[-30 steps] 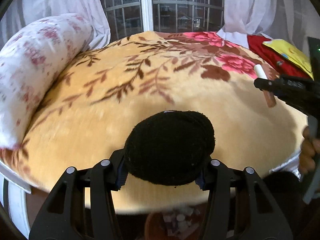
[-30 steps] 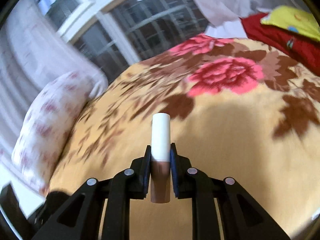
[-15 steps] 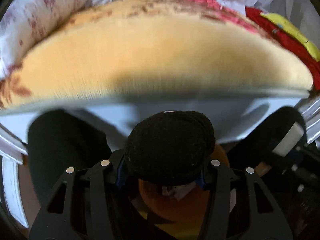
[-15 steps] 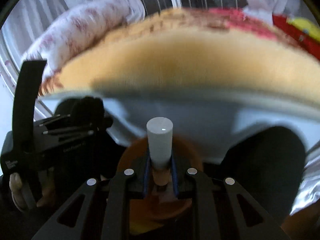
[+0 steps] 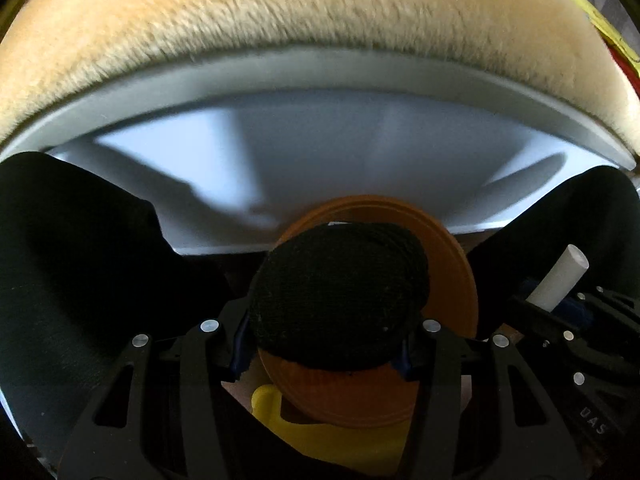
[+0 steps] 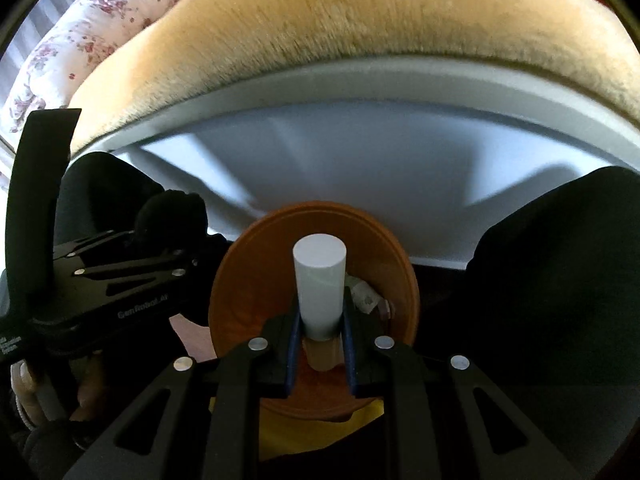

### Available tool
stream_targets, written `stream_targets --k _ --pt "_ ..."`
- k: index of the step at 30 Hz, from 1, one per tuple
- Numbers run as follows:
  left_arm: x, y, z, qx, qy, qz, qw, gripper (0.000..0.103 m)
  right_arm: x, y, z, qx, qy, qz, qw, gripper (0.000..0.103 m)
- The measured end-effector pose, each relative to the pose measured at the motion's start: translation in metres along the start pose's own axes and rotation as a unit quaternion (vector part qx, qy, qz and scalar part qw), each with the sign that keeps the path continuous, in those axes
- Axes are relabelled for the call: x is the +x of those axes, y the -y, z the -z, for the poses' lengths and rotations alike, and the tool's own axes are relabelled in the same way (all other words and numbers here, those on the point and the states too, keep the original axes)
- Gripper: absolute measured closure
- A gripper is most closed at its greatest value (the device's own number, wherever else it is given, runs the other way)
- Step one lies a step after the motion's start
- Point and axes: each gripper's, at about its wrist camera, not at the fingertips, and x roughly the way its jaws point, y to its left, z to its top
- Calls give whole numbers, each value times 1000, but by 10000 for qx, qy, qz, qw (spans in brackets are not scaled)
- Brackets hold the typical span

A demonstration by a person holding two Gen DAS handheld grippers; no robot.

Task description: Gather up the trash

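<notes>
In the right wrist view, low centre, the right gripper [image 6: 318, 344] has its fingers clamped on a white-capped tube [image 6: 319, 288] above an orange bin [image 6: 248, 280] holding crumpled scraps. At left, the left gripper [image 5: 322, 344], lettered "Genrobot", grips a black fuzzy ball [image 5: 340, 296], fingers part open. Behind is a bed [image 6: 360, 24].

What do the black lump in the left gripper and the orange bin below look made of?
Black lump: soft knitted or fleecy fabric, matte, with a fuzzy, light-absorbing surface; possibly a balled sock. Orange bin: likely moulded plastic, smooth with a slight sheen and a ridged rim.
</notes>
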Motion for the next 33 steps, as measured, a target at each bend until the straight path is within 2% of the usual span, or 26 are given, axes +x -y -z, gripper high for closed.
stream_targets --k 1,2,3,4,5,10,17,21,24,25,28,29,33 --pt "3 1 0 36 -65 1 10000 48 2 0 0 13 -44 16 10000 85" --pt "6 2 0 64 -129 -14 9999 41 4 1 -1 36 -84 49 9999 78" --pt "10 2 1 79 -220 -62 9997 36 5 2 0 48 -107 63 9999 63" --pt "12 3 1 72 -263 -85 9996 29 5 3 0 51 -99 63 9999 60" --pt "13 3 1 62 -283 -85 9995 27 5 3 0 37 -88 77 9999 60" --pt "11 1 -1 75 -290 -118 9995 24 0 11 1 80 18 118 9999 59" --pt "8 -3 -2 26 -190 -103 9998 24 -19 13 5 110 315 244 9991 47" --pt "-2 -5 -1 -44 -51 -154 9999 24 -26 10 7 35 463 416 9981 32" --pt "-11 -13 -2 -128 59 -222 9997 24 -38 10 11 54 692 720 9950 18" --pt "-14 -14 -2 -154 96 -263 9995 24 -35 3 8 82 779 798 9937 16" --pt "-29 -15 -2 -157 352 -234 9990 24 -50 4 8 157 1168 950 9885 12" --pt "-35 -14 -2 -137 463 -230 9986 24 -53 2 6 170 1275 1000 9866 5" --pt "-68 -10 -3 23 1098 -208 9937 23 -77 3 1 290 1821 1236 9751 5"
